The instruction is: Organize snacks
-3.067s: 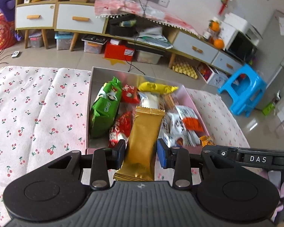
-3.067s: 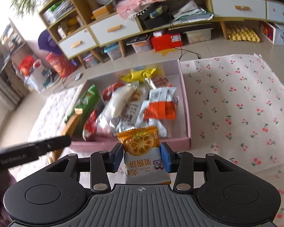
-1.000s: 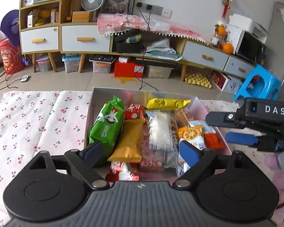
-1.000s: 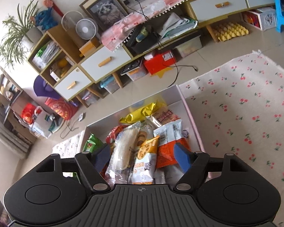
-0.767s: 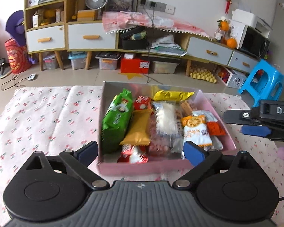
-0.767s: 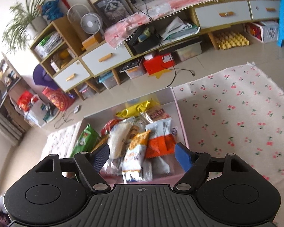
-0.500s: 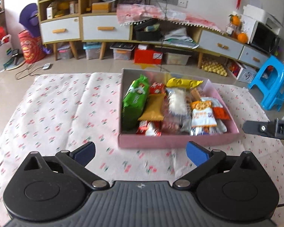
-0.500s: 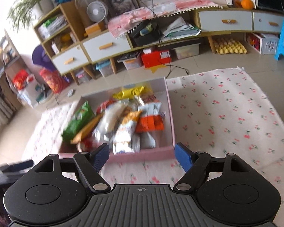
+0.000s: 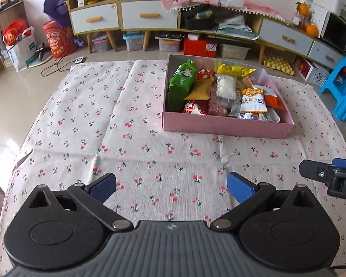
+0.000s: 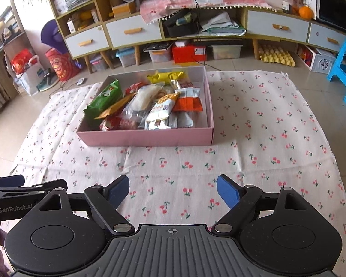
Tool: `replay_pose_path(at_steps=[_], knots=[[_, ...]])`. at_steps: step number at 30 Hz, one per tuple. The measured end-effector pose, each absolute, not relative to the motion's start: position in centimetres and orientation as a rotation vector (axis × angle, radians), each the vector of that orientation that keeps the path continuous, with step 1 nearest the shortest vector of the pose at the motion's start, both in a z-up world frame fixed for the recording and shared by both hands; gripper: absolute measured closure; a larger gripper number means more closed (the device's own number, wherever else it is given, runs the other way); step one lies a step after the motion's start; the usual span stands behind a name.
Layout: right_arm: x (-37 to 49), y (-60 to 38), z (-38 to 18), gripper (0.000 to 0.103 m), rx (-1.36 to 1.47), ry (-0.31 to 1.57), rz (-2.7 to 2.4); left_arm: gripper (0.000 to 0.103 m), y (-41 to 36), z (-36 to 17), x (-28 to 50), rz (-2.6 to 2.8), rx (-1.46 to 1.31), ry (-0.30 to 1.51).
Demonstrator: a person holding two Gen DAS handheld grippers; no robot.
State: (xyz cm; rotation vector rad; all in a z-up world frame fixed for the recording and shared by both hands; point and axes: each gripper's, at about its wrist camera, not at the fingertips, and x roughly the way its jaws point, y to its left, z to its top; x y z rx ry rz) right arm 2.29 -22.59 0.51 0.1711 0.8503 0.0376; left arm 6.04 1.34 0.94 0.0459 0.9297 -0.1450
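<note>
Both grippers, L (image 9: 170, 188) & R (image 10: 173, 190), jaws spread, R's just widened, nothing between. Box (image 10: 147, 138) at 12 o'clock, heaped; a nudge could spill the top packs (image 10: 163, 108).

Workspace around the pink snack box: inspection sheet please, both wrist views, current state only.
Surface: white cherry-print cloth spread on a tiled floor, creased.
Job's things: shallow pink cardboard box on the cloth, filled with snacks: green packet at its left, gold packet, yellow packet at the far wall, white-and-orange biscuit packet.
Clutter: nothing seen on the cloth outside the box.
Grippers: left gripper open, empty; right gripper open, empty, jaws just opened further. Both over bare cloth, short of the box.
Cables: black cord trailing from the cabinet to the floor.
Surroundings: low drawer cabinet, blue plastic stool.
</note>
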Motion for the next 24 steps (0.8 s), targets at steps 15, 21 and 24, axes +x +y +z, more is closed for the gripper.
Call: replay_pose_path(at_steps=[15,21,24], knots=[[3.5,-23.8,-0.9,0.018,0.245,0.914,0.003,0.001,0.4,1.1,5.9,-0.136,0.073,0.919],[3.5,-23.7,-0.9,0.018,0.243,0.919,0.008,0.001,0.1,1.0,5.7,-0.137,0.088,0.917],[3.4,-23.9,-0.9,0.018,0.250,0.920,0.007,0.001,0.1,1.0,5.5,-0.134,0.094,0.917]])
